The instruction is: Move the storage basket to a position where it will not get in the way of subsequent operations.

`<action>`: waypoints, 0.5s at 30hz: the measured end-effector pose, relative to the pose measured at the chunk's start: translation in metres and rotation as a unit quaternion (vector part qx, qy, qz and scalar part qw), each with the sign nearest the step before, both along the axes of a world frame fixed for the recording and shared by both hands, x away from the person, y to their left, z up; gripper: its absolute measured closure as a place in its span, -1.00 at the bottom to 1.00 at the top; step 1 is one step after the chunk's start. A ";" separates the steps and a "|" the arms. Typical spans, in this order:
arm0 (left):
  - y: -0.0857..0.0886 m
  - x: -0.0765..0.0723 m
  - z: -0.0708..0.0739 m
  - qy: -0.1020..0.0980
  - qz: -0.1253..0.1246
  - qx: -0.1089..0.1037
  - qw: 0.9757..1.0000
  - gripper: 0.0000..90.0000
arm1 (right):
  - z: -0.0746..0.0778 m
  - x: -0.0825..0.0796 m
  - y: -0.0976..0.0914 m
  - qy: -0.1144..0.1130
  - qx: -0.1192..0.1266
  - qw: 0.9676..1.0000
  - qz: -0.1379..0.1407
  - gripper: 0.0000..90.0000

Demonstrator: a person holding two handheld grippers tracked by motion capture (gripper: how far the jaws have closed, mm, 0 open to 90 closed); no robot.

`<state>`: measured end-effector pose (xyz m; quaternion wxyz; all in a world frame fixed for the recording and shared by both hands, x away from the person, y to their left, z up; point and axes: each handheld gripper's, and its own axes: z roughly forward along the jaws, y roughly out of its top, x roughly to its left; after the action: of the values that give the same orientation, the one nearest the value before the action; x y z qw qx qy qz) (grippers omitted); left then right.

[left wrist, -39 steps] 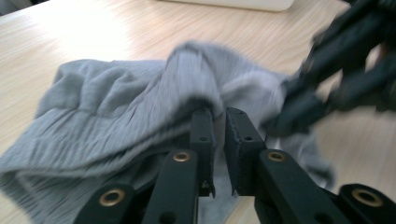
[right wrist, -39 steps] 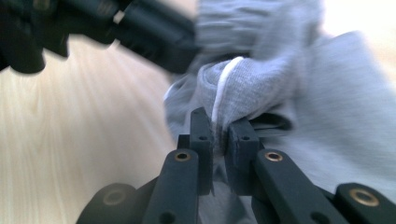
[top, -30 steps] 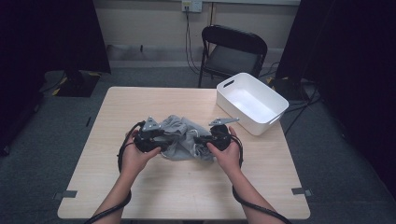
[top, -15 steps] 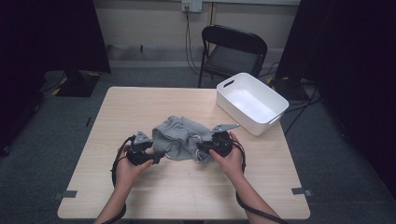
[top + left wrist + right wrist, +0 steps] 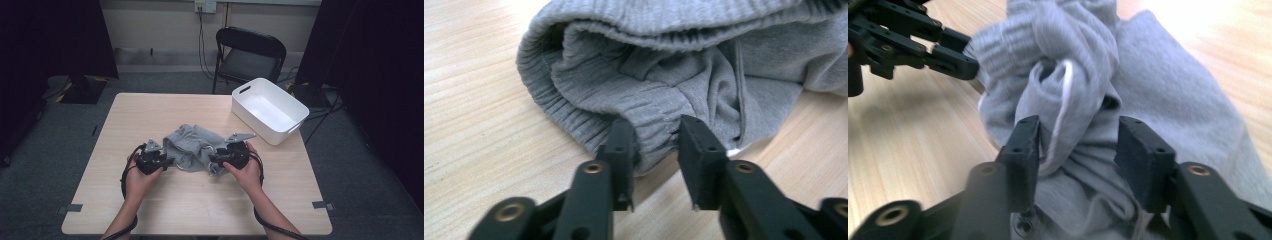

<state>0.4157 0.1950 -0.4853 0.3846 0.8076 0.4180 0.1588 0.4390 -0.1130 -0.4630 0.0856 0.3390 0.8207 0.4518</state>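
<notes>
Grey sweatpants (image 5: 192, 147) lie bunched near the middle of a light wooden counter (image 5: 150, 112), between two hand-held grippers worked by a person whose forearms enter from the near edge. The left hand-held gripper (image 5: 656, 145) has just been closing, and its two black jaws now bracket the ribbed hem of the garment, with cloth between them; whether the pads press on it cannot be told. The right hand-held gripper (image 5: 1078, 145) has just been opening; its jaws stand apart around a twisted fold of the cloth and a white drawstring (image 5: 1060, 105), the far pad clear of the fabric. In the right gripper view the left one (image 5: 955, 60) meets the garment's ribbed edge. A white bin (image 5: 270, 110) sits at the counter's far right corner, well apart from the garment, and a black folding chair (image 5: 250, 55) stands beyond the counter.
</notes>
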 end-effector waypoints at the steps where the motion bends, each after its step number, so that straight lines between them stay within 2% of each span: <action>1: -0.001 0.000 0.001 -0.001 -0.004 0.010 1.000 0.60 | 0.001 0.000 0.001 -0.001 0.001 1.000 0.002 0.09; 2: -0.002 0.000 0.001 -0.001 -0.006 0.010 1.000 0.63 | 0.003 0.000 0.003 -0.004 0.003 1.000 0.004 0.05; 3: -0.004 0.001 0.002 -0.001 -0.010 0.022 1.000 0.75 | 0.005 0.000 0.006 -0.006 0.008 1.000 0.009 0.11; 5: -0.004 0.001 0.002 0.000 -0.014 0.028 1.000 0.78 | 0.006 -0.001 0.007 -0.007 0.011 1.000 0.014 0.12; 9: -0.004 0.001 0.004 0.005 -0.016 0.028 0.999 0.88 | 0.009 -0.002 0.011 -0.011 0.013 1.000 0.016 0.23; 10: -0.004 0.000 0.006 0.008 -0.019 0.026 0.999 0.88 | 0.009 -0.001 0.011 -0.011 0.013 1.000 0.015 0.27; 11: -0.004 0.000 0.008 0.008 -0.018 0.020 1.000 0.90 | 0.010 0.000 0.012 -0.007 0.013 1.000 0.018 0.46; 13: -0.004 0.000 0.009 0.009 -0.018 0.020 1.000 0.92 | 0.010 0.001 0.012 -0.006 0.015 1.000 0.020 0.47; 15: -0.004 -0.001 0.012 0.011 -0.021 0.022 0.999 0.93 | 0.011 0.002 0.012 -0.005 0.013 1.000 0.020 0.58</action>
<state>0.4151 0.1912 -0.4728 0.3652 0.8264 0.4011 0.1512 0.4408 -0.1009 -0.4525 0.0758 0.3211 0.8211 0.4658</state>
